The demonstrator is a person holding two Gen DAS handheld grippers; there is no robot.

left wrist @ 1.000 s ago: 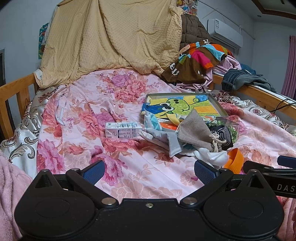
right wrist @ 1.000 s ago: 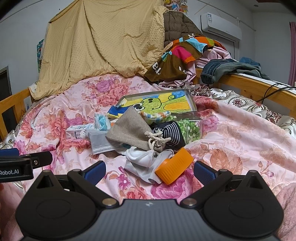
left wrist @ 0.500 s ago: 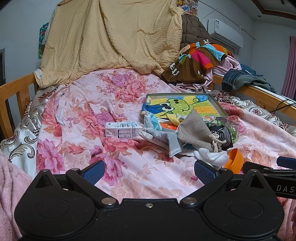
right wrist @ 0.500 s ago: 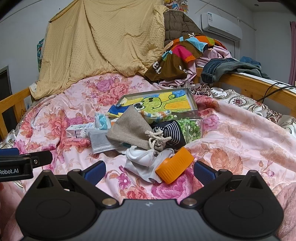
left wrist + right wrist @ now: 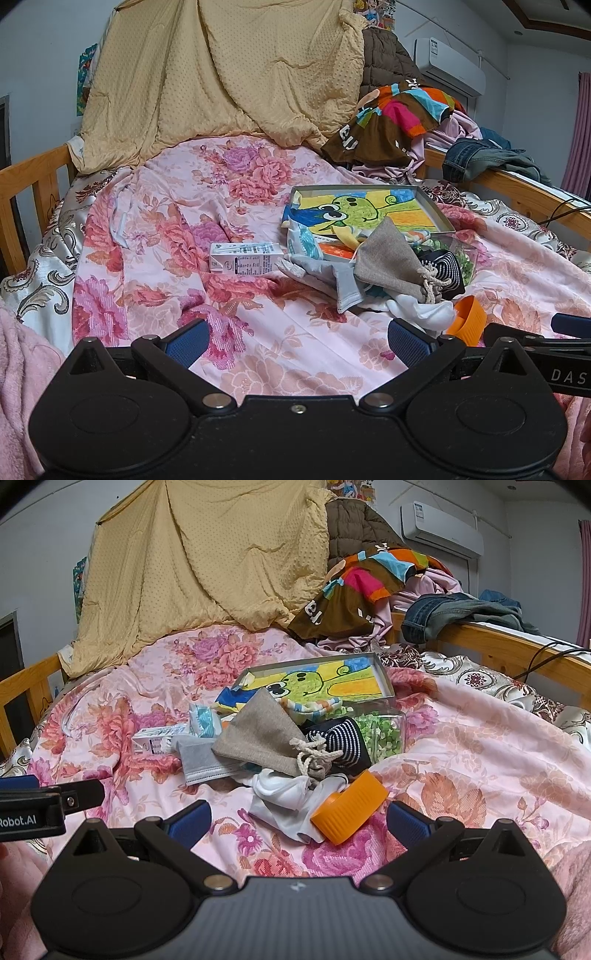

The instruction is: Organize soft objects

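Both grippers are hovering low over the near edge of the bed, side by side, each with its jaws spread wide and nothing between them. The left gripper (image 5: pixel 297 341) is pointing at bare floral sheet (image 5: pixel 177 236); the right gripper (image 5: pixel 297 821) is facing the pile of soft things near the middle of the bed.

In that pile a tan drawstring pouch (image 5: pixel 264 734) is lying on top, its cord end toward the near edge. A striped sock (image 5: pixel 345 740) is touching it on the right, a grey mask (image 5: pixel 201 762) is sticking out from under it on the left, and a white cloth (image 5: pixel 284 794) is bunching just in front. An orange lid (image 5: pixel 349 806) is resting on its side against the white cloth, just ahead of the right gripper's fingers. A small carton (image 5: pixel 245 256) is lying left of the pile. Behind the pile a shallow box (image 5: pixel 384 677) with a cartoon drawing is sitting tilted, with a clear tub (image 5: pixel 384 733) of green bits by its near right corner.
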